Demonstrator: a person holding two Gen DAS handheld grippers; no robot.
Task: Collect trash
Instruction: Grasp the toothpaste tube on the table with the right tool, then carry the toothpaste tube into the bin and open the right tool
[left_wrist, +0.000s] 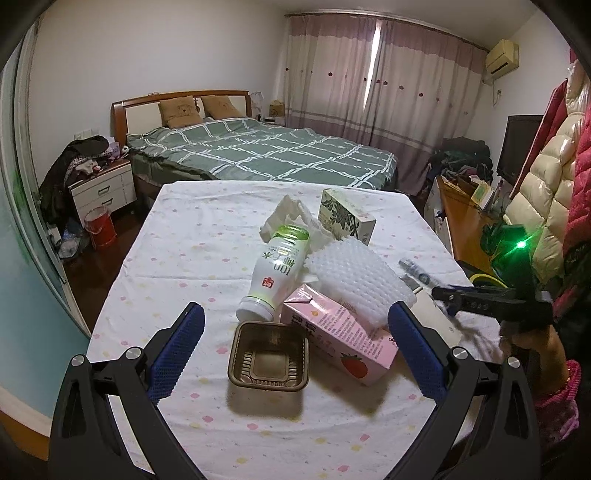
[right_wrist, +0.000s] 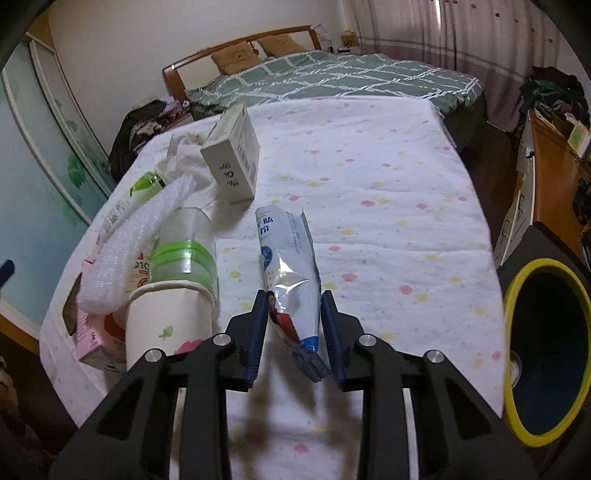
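Right gripper (right_wrist: 294, 325) narrowed around crumpled blue-and-white foil pouch (right_wrist: 290, 273) on near tablecloth (right_wrist: 388, 206), apparently for yellow-rimmed bin (right_wrist: 511, 306) at right, pad contact unclear; left gripper (left_wrist: 295, 350) spread wide over brown plastic tray (left_wrist: 268, 355), nothing gripped.

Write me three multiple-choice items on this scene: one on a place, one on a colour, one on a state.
1. The yellow-rimmed bin is: A on the bed; B beside the table's right edge; C among the cartons.
2. The strawberry carton is: A pink; B green; C brown.
3. The left gripper's jaws are: A shut on a bottle; B wide open, gripping nothing; C shut on a tray.

Answers:
1. B: the right wrist view shows it off the table's right side.
2. A: its faces are pink.
3. B: the jaws stand far apart and touch nothing.
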